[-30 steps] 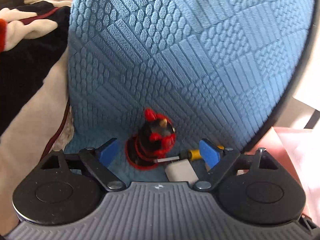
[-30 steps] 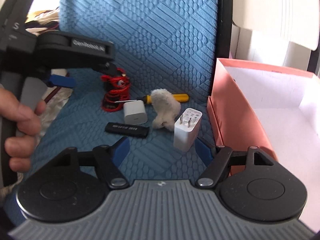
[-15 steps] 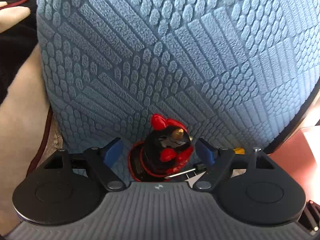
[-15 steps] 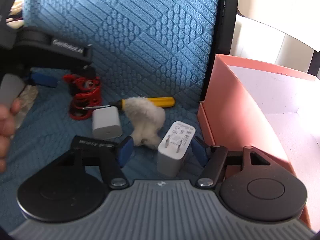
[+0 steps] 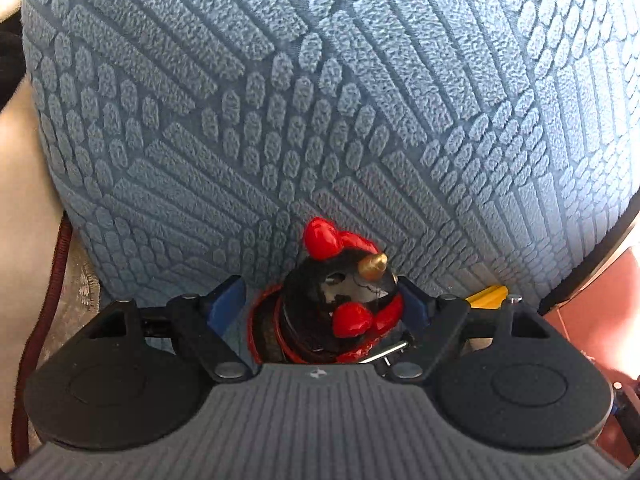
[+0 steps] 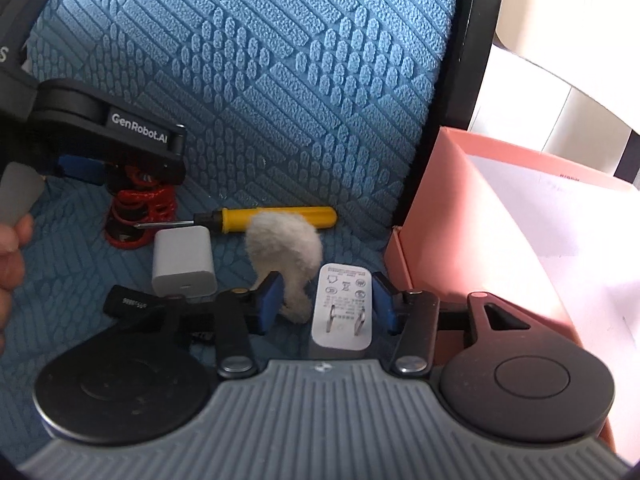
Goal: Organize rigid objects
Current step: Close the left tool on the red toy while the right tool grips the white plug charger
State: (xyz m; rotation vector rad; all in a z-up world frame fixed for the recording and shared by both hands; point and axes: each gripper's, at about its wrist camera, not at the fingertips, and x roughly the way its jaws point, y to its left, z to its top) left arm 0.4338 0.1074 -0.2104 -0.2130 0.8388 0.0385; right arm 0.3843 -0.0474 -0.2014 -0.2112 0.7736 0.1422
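The left gripper [image 5: 320, 304] stood half open, angled down. The right gripper's [image 6: 328, 304] jaws had just been closing, not yet shut.

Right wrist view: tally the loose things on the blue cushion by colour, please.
White: 3, plug charger, cube charger, fluffy tuft
Yellow: 1, screwdriver
Black: 1, flat stick
Red and black: 1, figurine
Total: 6

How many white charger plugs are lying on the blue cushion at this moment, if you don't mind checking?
2. One pronged charger stands between the right gripper fingers beside the pink box; a smaller charger lies left of the fluffy ball. Others may be hidden.
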